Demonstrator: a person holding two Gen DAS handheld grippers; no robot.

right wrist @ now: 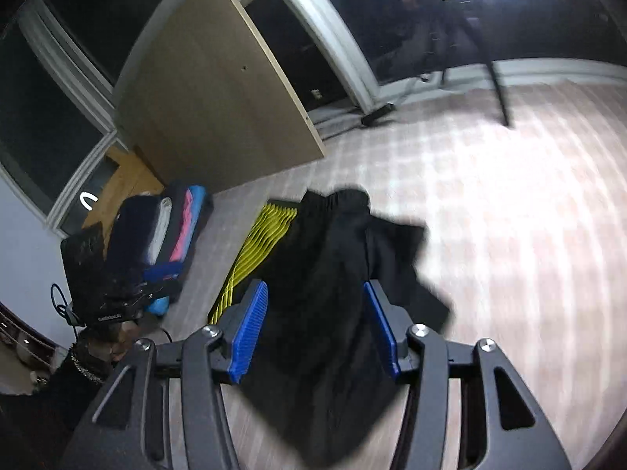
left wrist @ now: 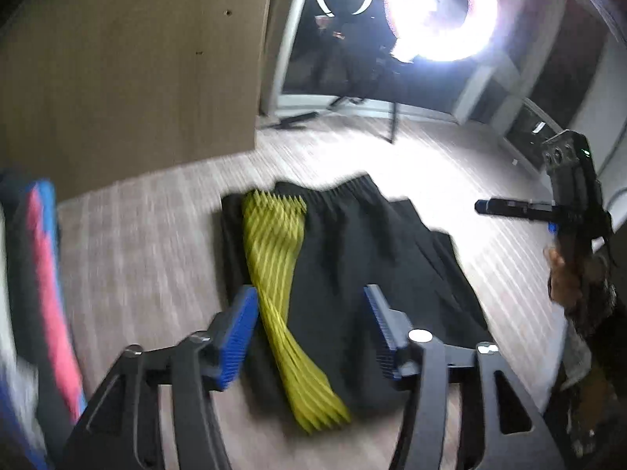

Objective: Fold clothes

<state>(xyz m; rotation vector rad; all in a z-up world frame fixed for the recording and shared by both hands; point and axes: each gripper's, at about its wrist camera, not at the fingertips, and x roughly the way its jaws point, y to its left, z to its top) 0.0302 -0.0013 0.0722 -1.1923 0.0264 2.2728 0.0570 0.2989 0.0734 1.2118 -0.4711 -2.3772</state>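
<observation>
Black shorts (left wrist: 352, 258) with a yellow side stripe (left wrist: 274, 258) spread flat on the pale floor (left wrist: 137, 243) — waistband at the far end. Left tool (left wrist: 311, 337) and right tool (right wrist: 317, 333) both released, hovering above, gripping nothing.
</observation>
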